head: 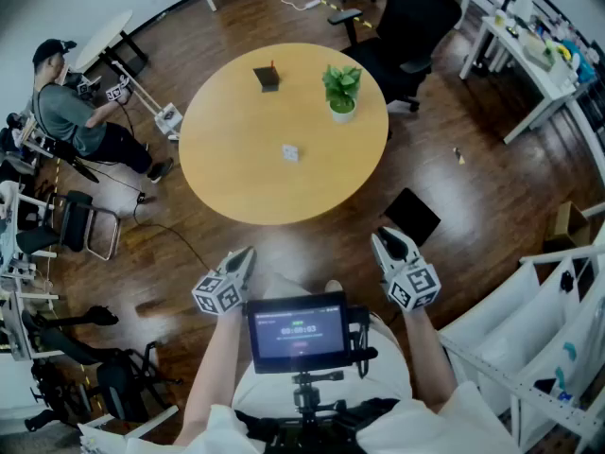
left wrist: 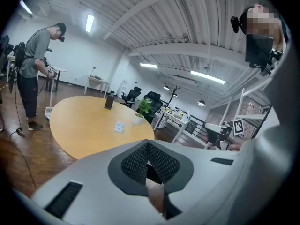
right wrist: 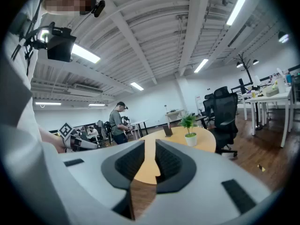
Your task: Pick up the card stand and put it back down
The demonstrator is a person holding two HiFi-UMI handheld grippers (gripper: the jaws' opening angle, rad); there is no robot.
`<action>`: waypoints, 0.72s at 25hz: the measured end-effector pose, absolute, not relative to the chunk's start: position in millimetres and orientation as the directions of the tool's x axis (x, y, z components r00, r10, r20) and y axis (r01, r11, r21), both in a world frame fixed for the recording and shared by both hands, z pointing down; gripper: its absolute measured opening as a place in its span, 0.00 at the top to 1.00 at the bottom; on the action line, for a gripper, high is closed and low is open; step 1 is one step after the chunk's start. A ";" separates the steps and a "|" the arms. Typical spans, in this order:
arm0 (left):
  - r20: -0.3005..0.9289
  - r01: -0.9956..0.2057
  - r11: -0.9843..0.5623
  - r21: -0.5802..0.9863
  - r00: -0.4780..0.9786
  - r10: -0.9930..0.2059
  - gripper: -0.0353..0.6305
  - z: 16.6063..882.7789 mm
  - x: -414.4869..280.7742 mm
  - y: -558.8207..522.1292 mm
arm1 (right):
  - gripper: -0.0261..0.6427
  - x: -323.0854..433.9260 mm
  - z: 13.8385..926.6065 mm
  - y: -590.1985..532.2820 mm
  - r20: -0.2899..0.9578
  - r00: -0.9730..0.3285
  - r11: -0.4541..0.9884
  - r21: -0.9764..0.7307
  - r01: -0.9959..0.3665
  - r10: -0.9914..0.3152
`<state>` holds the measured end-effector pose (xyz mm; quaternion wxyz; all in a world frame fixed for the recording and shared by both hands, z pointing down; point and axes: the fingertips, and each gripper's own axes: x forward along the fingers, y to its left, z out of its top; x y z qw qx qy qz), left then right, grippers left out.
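Grippers number two, both empty, short of one round table [head: 236, 192]: left gripper [head: 248, 253] pinched together, right gripper [head: 386, 239] narrowly parted. Tabletop: one dark card stand [head: 267, 77] at the far side, one potted plant [head: 341, 93], one small white block [head: 291, 151].

The left gripper [head: 248, 253] and right gripper [head: 383, 237] are pale grey-white with black-and-white square-marker cubes. Their fingers [right wrist: 171, 163] are faced in dark grey, finely cross-hatched. Ahead of the fingers the table [head: 284, 192] is honey-yellow, the card stand [head: 267, 78] black, the plant [head: 341, 81] green in a white pot [head: 341, 113], and the floor [head: 454, 187] dark brown.
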<state>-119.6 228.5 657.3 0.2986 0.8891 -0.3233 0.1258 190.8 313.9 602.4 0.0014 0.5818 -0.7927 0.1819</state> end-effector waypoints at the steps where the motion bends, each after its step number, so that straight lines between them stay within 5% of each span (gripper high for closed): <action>1: 0.419 -0.652 -0.609 0.452 0.758 -0.501 0.95 659.1 -121.3 229.2 | 0.84 191.7 605.4 314.9 0.214 -0.323 0.258 -0.286 -0.923 -0.922; 18: 0.419 -0.607 -0.622 0.494 0.793 -0.441 0.95 676.7 -96.2 185.9 | 0.84 195.4 620.3 295.2 0.266 -0.298 0.214 -0.304 -0.928 -0.917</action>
